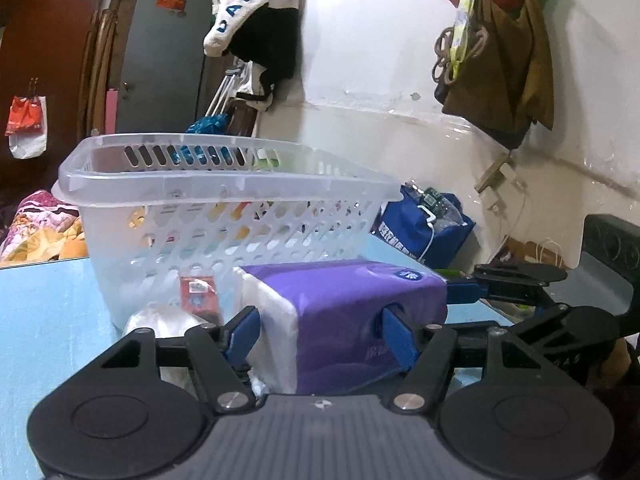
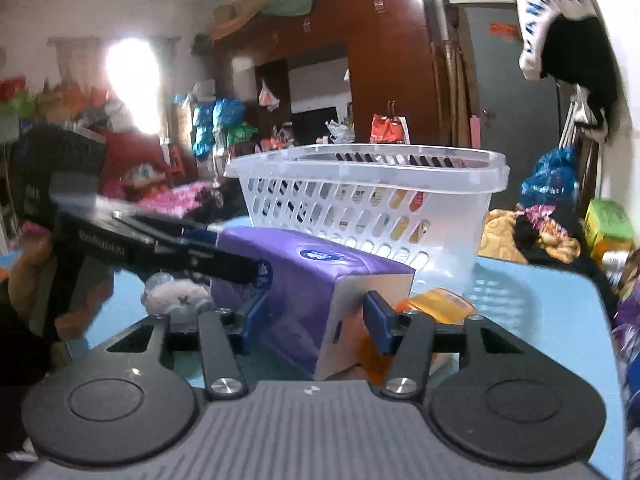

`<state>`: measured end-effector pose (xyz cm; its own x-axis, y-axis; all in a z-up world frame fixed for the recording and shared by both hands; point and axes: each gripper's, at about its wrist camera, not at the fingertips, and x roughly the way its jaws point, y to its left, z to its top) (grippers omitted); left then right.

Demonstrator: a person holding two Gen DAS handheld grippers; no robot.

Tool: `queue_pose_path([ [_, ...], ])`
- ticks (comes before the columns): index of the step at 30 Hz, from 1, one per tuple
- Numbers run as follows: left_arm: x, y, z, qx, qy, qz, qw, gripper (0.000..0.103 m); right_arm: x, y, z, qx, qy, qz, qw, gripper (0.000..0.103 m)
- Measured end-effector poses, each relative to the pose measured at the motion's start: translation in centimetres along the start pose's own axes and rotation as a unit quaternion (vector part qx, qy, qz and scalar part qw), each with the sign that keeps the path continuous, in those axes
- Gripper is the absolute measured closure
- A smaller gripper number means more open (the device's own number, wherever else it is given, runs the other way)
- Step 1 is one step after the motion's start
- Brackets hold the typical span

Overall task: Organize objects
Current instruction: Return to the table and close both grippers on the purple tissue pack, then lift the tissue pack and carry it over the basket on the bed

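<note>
Left wrist view
- Left gripper (image 1: 318,330): its two blue fingers clamp the near end of the purple tissue pack (image 1: 344,312); the right pad dents the wrapper, the left pad lies against the white side of the pack.
- Tissue pack: between the fingers, resting on the blue table (image 1: 44,312), its long side running away from the gripper and to the right.
- Right gripper (image 1: 476,288): comes in from the right, beyond the left gripper's right finger; a blue fingertip touches the far right corner of the pack.
- Clear basket (image 1: 224,216): straight ahead past the pack, standing upright on the table, coloured items dimly seen through its slotted wall.
- Red packet (image 1: 198,294): ahead and left of the left finger, against the basket's foot.
- White crumpled wrap (image 1: 160,322): just left of the left finger.

Right wrist view
- Right gripper (image 2: 316,322): the fingers close on the pale end face of the tissue pack (image 2: 304,280), a pad on each side of that end.
- Left gripper (image 2: 224,252): reaches in from the left; its dark finger lies along the pack's left side.
- Orange packet (image 2: 436,302): just right of the right finger, partly tucked under the pack's end.
- Clear basket (image 2: 372,200): ahead, beyond the pack.
- Hand (image 2: 28,280): far left, blurred, behind the left gripper.
</note>
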<state>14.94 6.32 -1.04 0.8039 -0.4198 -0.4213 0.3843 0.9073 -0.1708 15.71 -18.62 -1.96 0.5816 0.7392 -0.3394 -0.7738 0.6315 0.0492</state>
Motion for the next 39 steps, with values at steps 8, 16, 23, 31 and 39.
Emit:
queue_pose_path([
  [8,0.2,0.0,-0.1,0.015,0.002,0.002,0.9999,0.033,1.1,-1.0,-0.2,0.015,0.025,0.015,0.999,0.045],
  [16,-0.2,-0.5,-0.7,0.022,-0.015,0.012,0.9996,0.036,0.7,-0.5,-0.1,0.008,0.023,0.004,1.000,0.049],
  [23,-1.4,-1.3,-1.1,0.035,-0.045,0.018,0.9982,0.037,-0.6,0.8,-0.1,-0.008,-0.002,-0.016,1.000,0.050],
  [31,-4.0,-3.1,-1.3,0.053,-0.100,0.011,0.9935,0.038,-3.3,2.4,0.6,-0.029,-0.045,-0.027,0.998,0.051],
  [39,-5.7,-4.2,0.1,0.065,-0.132,0.018,0.9890,0.038,-4.0,2.8,2.8,-0.041,-0.066,-0.027,0.997,0.051],
])
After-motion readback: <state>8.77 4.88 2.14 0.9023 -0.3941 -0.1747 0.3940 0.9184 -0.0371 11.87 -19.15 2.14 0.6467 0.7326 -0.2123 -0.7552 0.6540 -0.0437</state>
